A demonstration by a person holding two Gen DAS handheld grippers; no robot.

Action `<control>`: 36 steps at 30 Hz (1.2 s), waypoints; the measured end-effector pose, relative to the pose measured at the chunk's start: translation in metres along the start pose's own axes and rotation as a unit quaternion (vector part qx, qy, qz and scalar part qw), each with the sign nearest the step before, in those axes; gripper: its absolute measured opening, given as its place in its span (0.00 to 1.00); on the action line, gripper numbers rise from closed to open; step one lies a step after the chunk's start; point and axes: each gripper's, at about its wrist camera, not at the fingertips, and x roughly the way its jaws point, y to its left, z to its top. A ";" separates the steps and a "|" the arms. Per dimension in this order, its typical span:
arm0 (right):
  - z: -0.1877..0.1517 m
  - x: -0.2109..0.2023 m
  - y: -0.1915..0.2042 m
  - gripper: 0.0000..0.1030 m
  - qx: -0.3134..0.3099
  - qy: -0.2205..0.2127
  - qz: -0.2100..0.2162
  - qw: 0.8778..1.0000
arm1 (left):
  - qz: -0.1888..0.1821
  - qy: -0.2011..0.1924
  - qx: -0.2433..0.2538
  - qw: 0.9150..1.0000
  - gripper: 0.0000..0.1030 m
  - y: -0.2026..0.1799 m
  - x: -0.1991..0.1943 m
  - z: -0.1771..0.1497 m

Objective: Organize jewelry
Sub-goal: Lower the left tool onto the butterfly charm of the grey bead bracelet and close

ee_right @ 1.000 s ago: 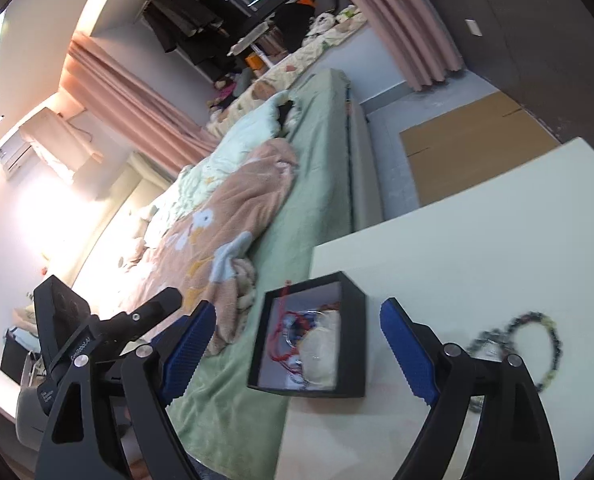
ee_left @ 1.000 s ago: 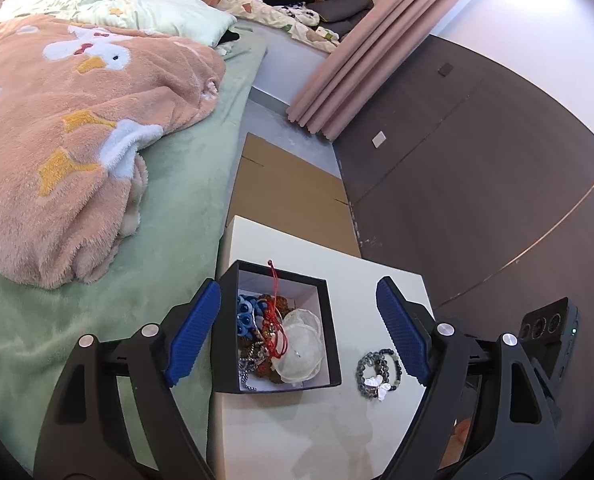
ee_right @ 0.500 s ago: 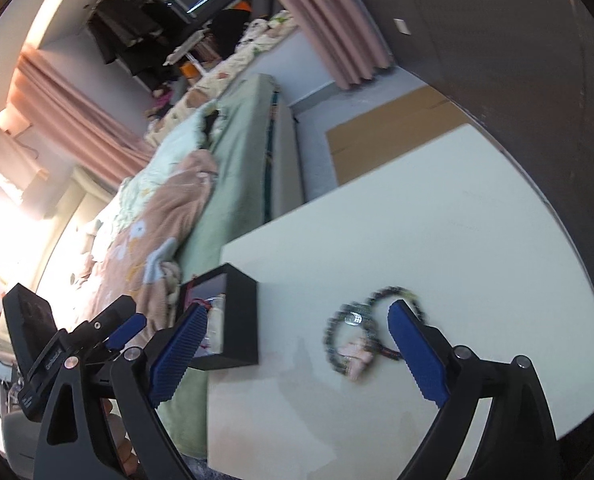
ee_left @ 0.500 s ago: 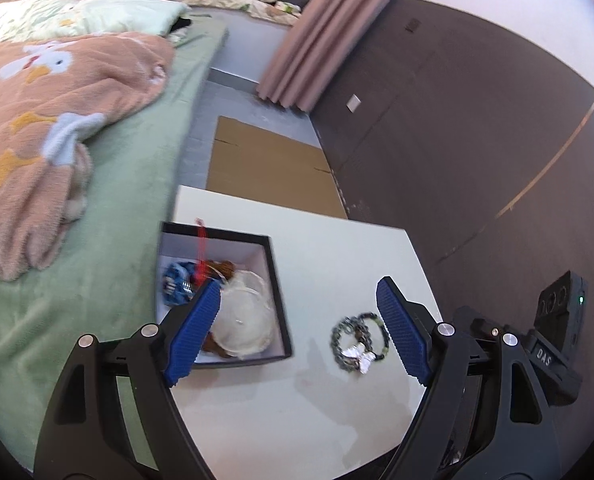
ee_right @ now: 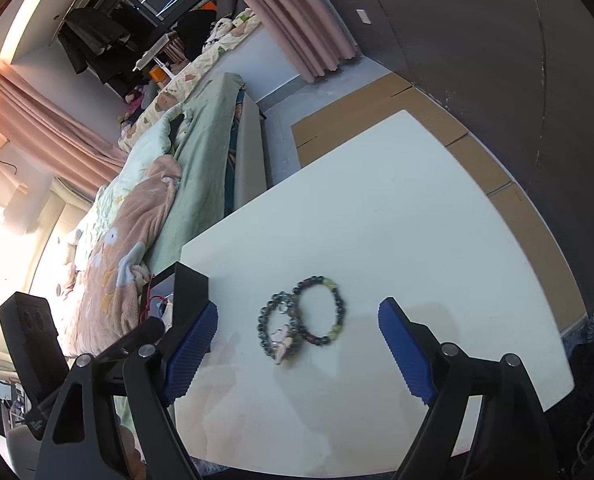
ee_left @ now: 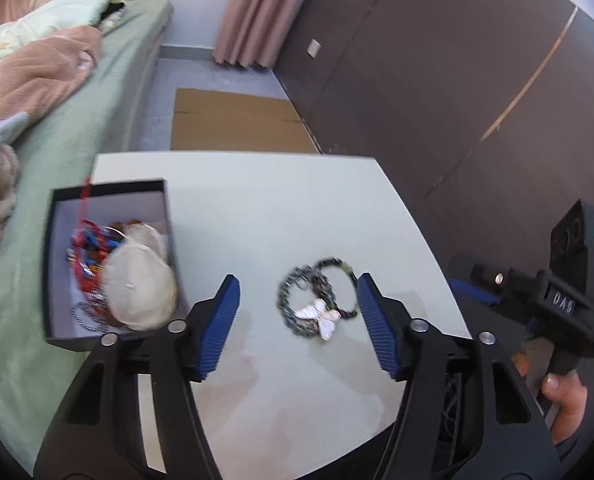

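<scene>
Beyond both sets of jaws, a bed under a green sheet, with a peach fleece blanket heaped on it; far end cut off by the lens edge. To the right of the jaws, a dark panelled wall and pink curtains. Flat cardboard on the floor past the table's far edge. Clutter at the room's far end in the right wrist view too small and dim to name.

Directly below the jaws, a white table, its near edge hidden behind the gripper bodies.

Left of the left gripper, a black open box, blurred, holding a pale round pouch, red cord and chain; the rest a tangle, hard to sort out. Seen only as a corner in the right wrist view, behind that gripper's left finger.

Left gripper: jaws closing, pads not touching anything, two beaded bracelets lying on the table between them, a white butterfly charm on the nearer one. Right gripper: jaws closing yet wide apart, same overlapping bracelets between them, untouched. At the right edge of the left wrist view, part of a hand on the right gripper's handle, cut off.
</scene>
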 end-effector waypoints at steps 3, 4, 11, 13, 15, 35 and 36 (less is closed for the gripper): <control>0.001 -0.003 -0.007 0.78 0.002 0.001 -0.004 1.000 | 0.001 0.017 0.012 1.000 0.52 -0.009 0.012 -0.005; 0.002 -0.004 -0.010 0.78 0.003 0.002 -0.005 1.000 | 0.000 0.022 0.014 1.000 0.51 -0.010 0.014 -0.007; 0.006 -0.011 -0.028 0.75 0.012 0.006 -0.013 1.000 | 0.006 0.056 0.052 0.997 0.46 -0.031 0.041 -0.019; 0.007 -0.013 -0.034 0.75 0.017 0.005 -0.012 1.000 | 0.013 0.066 0.068 0.995 0.42 -0.037 0.050 -0.022; 0.008 -0.016 -0.038 0.75 0.020 0.004 -0.010 1.000 | 0.016 0.076 0.078 0.994 0.41 -0.041 0.058 -0.025; 0.008 0.000 -0.036 0.73 0.011 0.025 -0.012 1.000 | 0.050 0.095 0.097 0.990 0.22 -0.044 0.085 -0.023; 0.007 0.003 -0.033 0.72 0.008 0.029 -0.011 0.999 | 0.045 0.095 0.090 0.990 0.21 -0.041 0.083 -0.022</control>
